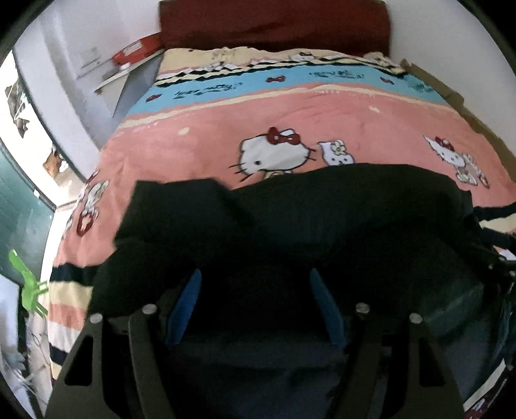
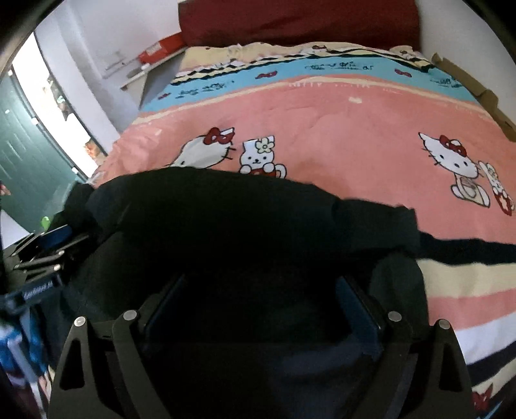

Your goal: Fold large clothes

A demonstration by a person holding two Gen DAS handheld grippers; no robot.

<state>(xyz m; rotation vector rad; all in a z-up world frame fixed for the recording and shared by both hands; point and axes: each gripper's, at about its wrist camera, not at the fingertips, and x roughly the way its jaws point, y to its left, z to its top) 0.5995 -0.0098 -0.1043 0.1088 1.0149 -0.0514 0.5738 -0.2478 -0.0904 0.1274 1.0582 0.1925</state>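
Note:
A large black garment (image 1: pixel 290 219) lies bunched across the near part of the bed; it also fills the lower middle of the right wrist view (image 2: pixel 225 225). My left gripper (image 1: pixel 256 303) is open, its blue pads (image 1: pixel 185 306) wide apart over the garment's near edge. My right gripper (image 2: pixel 261 309) is open too, with dark fabric lying between its spread fingers (image 2: pixel 358 309). The left gripper also shows at the left edge of the right wrist view (image 2: pixel 48 251). Whether either gripper touches the fabric is hidden in the dark.
The bed is covered by a pink cartoon-cat blanket (image 1: pixel 290 116) with a blue band and a dark red headboard (image 1: pixel 274 22). A white wall and shelf with a red box (image 1: pixel 135 51) stand left. Cardboard (image 2: pixel 483 93) lies along the right side. A green door (image 1: pixel 19 206) is far left.

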